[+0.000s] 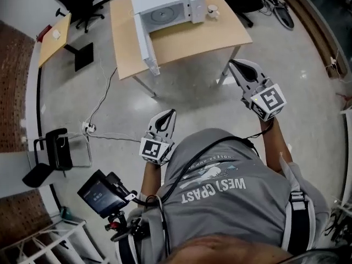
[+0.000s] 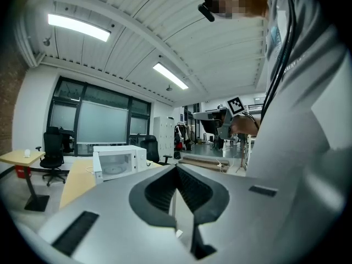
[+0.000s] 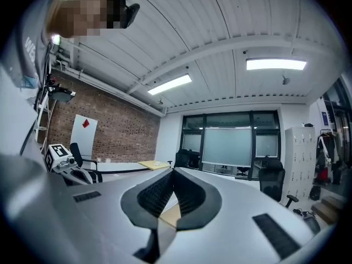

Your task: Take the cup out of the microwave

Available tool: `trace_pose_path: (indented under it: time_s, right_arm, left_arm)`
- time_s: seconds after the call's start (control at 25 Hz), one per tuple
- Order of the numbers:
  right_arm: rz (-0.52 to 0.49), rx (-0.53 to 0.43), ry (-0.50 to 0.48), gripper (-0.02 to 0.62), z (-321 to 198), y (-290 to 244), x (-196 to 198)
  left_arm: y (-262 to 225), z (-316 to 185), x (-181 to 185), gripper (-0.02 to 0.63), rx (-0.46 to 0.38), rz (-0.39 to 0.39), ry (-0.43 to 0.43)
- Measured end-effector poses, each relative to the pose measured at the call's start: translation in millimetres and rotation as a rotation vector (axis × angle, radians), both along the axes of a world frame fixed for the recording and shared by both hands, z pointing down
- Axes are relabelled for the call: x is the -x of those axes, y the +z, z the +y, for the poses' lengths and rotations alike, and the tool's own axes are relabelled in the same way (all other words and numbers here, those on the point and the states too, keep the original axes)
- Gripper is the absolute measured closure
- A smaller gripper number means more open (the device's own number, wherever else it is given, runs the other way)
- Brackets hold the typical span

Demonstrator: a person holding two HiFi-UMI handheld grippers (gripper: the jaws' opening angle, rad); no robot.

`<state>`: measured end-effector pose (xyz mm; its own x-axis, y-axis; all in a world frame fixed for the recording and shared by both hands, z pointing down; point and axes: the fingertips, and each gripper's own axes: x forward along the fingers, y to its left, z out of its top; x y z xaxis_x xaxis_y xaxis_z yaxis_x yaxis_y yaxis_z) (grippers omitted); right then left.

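A white microwave (image 1: 168,7) stands on a wooden table (image 1: 220,34) far ahead, its door (image 1: 144,43) swung open; its turntable shows and no cup is inside. A white cup (image 1: 212,11) stands on the table just right of the microwave. My left gripper (image 1: 172,113) is shut and empty, held low near the person's body, well short of the table. My right gripper (image 1: 231,64) is shut and empty too, raised higher at the right, near the table's front corner. In the left gripper view the shut left gripper (image 2: 176,167) points toward the microwave (image 2: 116,161).
A smaller wooden table (image 1: 55,37) stands at the left with a black chair (image 1: 82,7) behind it. Another black chair (image 1: 50,154) is on the floor at the left. A cable (image 1: 104,106) and power strip (image 1: 88,128) lie on the floor before the table.
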<state>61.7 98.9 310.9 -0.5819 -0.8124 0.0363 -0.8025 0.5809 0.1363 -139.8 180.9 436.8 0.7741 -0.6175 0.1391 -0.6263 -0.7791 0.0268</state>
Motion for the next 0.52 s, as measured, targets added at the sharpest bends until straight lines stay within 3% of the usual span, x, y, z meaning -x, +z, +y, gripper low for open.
trace_pose_path:
  time_s: [0.2, 0.52]
  right_arm:
    - [0.0, 0.031, -0.038, 0.583, 16.7, 9.9, -11.5]
    - [-0.003, 0.083, -0.028, 0.583, 15.9, 34.0, -21.9]
  left_arm:
    - [2.1, 13.0, -35.8, 0.563, 0.024, -0.014, 0.021]
    - [12.1, 11.8, -44.6, 0.563, 0.044, -0.006, 0.016]
